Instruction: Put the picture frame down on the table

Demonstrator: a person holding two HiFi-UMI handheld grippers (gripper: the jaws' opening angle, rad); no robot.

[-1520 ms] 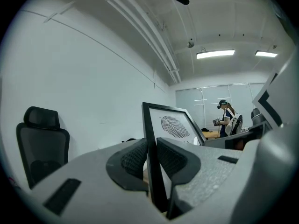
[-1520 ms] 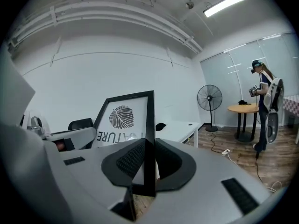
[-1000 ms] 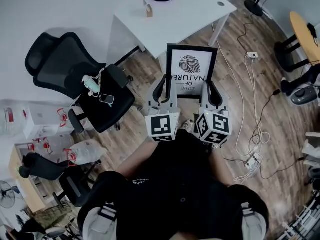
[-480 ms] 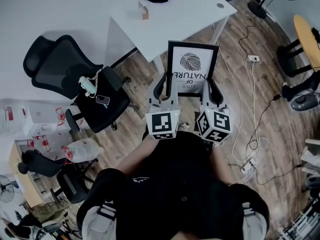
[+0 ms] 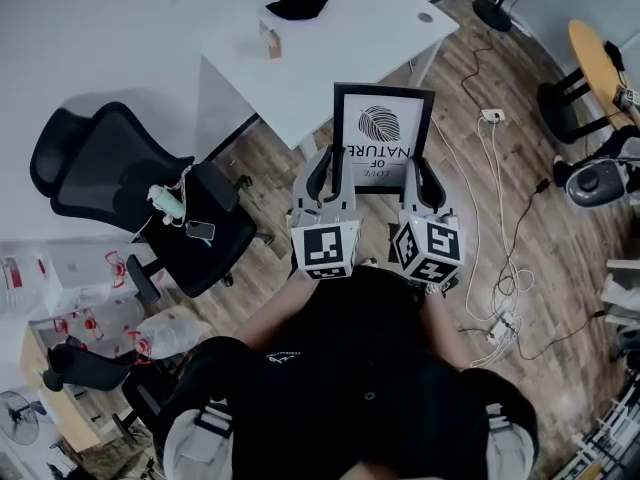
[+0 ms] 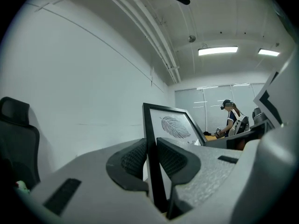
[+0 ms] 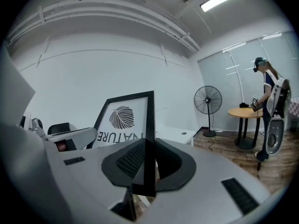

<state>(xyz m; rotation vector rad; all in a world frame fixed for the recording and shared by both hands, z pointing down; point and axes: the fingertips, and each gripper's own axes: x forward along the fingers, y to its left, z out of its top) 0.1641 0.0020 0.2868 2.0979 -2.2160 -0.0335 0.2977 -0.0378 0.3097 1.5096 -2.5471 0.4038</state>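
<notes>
While the white table (image 5: 330, 38) slides lower and nearer in the head view than a second ago (the black chair (image 5: 130, 198) drifts toward the left edge), the picture frame (image 5: 384, 138) keeps its spot just above centre, upright and in the air. The left gripper (image 5: 330, 173) pinches its left edge and the right gripper (image 5: 427, 180) its right edge, pads pressed on the black moulding. The carry seems to be closing on the table: the frame's top now overlaps the near edge, but it is not yet set down.
</notes>
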